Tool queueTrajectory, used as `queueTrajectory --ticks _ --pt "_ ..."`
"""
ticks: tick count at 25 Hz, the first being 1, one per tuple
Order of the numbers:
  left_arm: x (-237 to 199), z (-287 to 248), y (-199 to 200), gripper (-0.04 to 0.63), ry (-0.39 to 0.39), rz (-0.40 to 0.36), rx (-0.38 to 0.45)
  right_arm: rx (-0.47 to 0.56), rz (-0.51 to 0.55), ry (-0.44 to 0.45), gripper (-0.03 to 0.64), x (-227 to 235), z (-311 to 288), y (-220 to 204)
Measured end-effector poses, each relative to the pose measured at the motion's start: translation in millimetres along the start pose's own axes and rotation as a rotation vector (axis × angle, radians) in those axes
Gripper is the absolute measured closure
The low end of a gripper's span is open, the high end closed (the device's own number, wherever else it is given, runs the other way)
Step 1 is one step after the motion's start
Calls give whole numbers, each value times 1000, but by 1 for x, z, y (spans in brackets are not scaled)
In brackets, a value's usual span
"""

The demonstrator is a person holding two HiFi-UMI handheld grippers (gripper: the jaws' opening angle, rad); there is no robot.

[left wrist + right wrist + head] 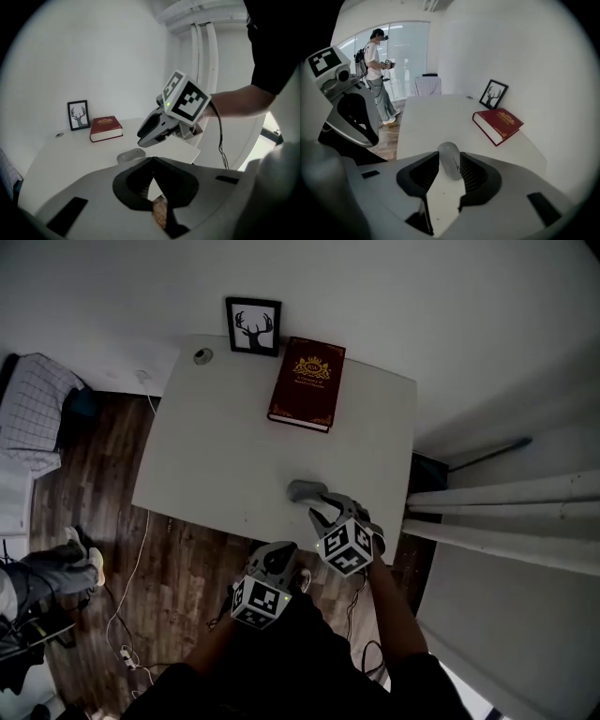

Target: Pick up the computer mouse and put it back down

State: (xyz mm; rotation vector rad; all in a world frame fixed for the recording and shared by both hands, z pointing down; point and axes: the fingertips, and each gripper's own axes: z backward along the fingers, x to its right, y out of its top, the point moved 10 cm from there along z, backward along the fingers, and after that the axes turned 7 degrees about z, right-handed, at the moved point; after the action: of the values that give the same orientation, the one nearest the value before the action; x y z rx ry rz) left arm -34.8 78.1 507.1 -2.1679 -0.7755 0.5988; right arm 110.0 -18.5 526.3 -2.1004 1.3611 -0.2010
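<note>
A grey computer mouse (306,490) lies on the white table (216,446) near its front right edge. My right gripper (322,510) points down at it from the near side. In the right gripper view the mouse (449,151) lies between the two open fingertips of that gripper (450,165), and I cannot tell whether the pads touch it. My left gripper (278,555) hangs shut and empty off the table's front edge, left of the right one. In the left gripper view its jaws (152,172) are together, with the mouse (131,155) ahead and the right gripper (151,133) above the mouse.
A dark red book (307,382) lies at the back of the table beside a framed deer picture (253,326) and a small round object (202,356). White pipes (506,493) run along the wall at the right. A person (375,61) stands far off by the windows.
</note>
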Motion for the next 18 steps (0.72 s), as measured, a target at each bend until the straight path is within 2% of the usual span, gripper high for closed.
queueTrajectory --ticks 9,14,18 --pt "-21 -14 -10 595 -7 38 -18 -142 112 254 402 36 -46 -10" --pt "-25 -16 -12 595 -34 27 -31 -188 135 428 389 56 -65 -14" --pt "-26 -19 -11 595 -60 22 -37 -222 127 560 331 66 -83 -19"
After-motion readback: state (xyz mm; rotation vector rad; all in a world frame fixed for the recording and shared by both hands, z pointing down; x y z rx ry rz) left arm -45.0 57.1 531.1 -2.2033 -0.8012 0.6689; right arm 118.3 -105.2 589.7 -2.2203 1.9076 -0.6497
